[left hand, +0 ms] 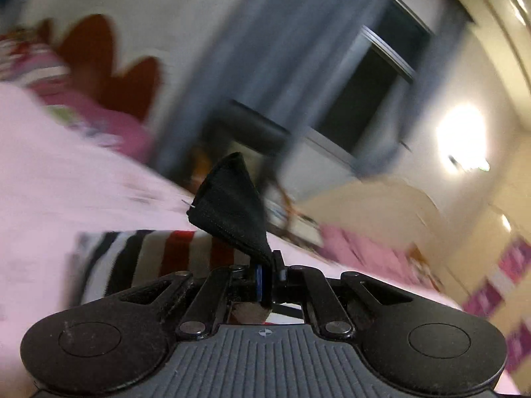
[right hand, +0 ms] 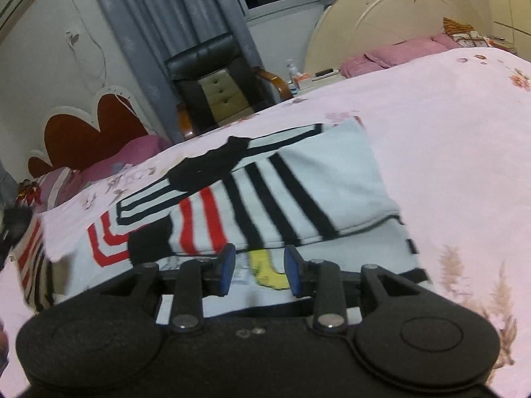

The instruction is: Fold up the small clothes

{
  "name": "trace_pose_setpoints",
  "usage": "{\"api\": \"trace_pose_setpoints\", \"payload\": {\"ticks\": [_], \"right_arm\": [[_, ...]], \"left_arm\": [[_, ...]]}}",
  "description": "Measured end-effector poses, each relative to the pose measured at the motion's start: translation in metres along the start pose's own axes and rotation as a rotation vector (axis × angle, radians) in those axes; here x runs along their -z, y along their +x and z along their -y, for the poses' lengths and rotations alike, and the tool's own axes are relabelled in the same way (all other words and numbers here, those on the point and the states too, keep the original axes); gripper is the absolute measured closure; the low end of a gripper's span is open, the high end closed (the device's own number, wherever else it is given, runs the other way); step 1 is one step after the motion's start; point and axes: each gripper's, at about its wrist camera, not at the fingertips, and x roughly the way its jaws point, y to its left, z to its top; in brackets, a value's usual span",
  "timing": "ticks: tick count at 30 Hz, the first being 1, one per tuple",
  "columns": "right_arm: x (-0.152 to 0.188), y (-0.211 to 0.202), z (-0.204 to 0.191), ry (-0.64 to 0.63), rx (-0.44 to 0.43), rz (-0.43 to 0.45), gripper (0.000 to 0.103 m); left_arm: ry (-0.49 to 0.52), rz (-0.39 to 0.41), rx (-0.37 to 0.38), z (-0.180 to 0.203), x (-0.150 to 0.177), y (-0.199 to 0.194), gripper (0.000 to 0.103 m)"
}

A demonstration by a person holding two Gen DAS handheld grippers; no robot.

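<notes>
In the left wrist view, the left gripper (left hand: 267, 273) has its jaws pinched tight on a black cuff (left hand: 230, 205) of the striped sweater (left hand: 149, 255), which lies on the pink bedsheet (left hand: 66, 179); the room looks blurry. In the right wrist view, the right gripper (right hand: 259, 270) hangs with jaws apart just over the sweater, which lies partly folded on the bed, with a black chair (right hand: 212, 76) behind.

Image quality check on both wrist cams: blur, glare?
Left wrist: heavy motion smear over the room, wall lamp blown out; only the left gripper and its pinched black cloth stay sharp. Right wrist: mostly sharp, evenly lit striped garment, fisheye bending, open right gripper.
</notes>
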Motion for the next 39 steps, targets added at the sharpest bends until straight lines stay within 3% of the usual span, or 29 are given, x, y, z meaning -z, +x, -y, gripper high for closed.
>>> {"api": "trace_pose_setpoints", "payload": {"ticks": [5, 7, 12, 13, 14, 15, 16, 19, 21, 24, 27, 31, 34, 36, 39], "right_arm": [[-0.007, -0.011, 0.033, 0.01, 0.028, 0.034, 0.07], [-0.01, -0.017, 0.053, 0.049, 0.034, 0.047, 0.07], [-0.014, -0.018, 0.096, 0.125, 0.052, 0.045, 0.068], [-0.014, -0.017, 0.105, 0.147, 0.052, 0.041, 0.067], [-0.014, -0.016, 0.111, 0.162, 0.047, 0.04, 0.062], [-0.014, -0.015, 0.116, 0.177, 0.038, 0.04, 0.058], [-0.014, -0.013, 0.119, 0.189, 0.027, 0.042, 0.056], [-0.018, -0.003, 0.121, 0.204, -0.02, 0.039, 0.053], [-0.022, 0.008, 0.118, 0.224, -0.071, 0.031, 0.053], [-0.03, 0.031, 0.107, 0.248, -0.168, 0.013, 0.054], [-0.035, 0.063, 0.087, 0.242, -0.208, -0.024, 0.056], [-0.041, 0.106, 0.073, 0.296, -0.242, -0.086, 0.059], [-0.044, 0.124, 0.062, 0.286, -0.21, -0.116, 0.076], [-0.044, 0.125, 0.056, 0.235, -0.176, -0.119, 0.093], [-0.049, 0.11, 0.05, 0.145, -0.164, -0.076, 0.096]], "left_arm": [[0.163, -0.128, 0.096, 0.106, 0.031, 0.074, 0.099], [0.208, -0.209, 0.101, 0.135, 0.044, 0.102, 0.099], [0.342, -0.41, 0.073, 0.188, 0.111, 0.163, 0.098], [0.369, -0.433, 0.063, 0.195, 0.13, 0.15, 0.092], [0.399, -0.416, 0.065, 0.203, 0.139, 0.143, 0.079], [0.415, -0.395, 0.099, 0.209, 0.143, 0.131, 0.05], [0.414, -0.378, 0.133, 0.212, 0.145, 0.117, 0.041], [0.41, -0.307, 0.113, 0.199, 0.131, 0.078, 0.041], [0.347, -0.254, 0.066, 0.172, 0.118, 0.043, 0.041], [0.323, -0.185, -0.091, 0.126, 0.103, 0.002, 0.041], [0.325, -0.149, -0.258, 0.076, 0.093, -0.035, 0.041], [0.263, -0.142, -0.365, 0.027, 0.079, -0.041, 0.041], [0.197, -0.131, -0.385, 0.007, 0.071, -0.035, 0.041], [0.181, -0.154, -0.413, -0.001, 0.075, -0.016, 0.041], [0.162, -0.201, -0.411, -0.009, 0.085, 0.003, 0.041]]}}
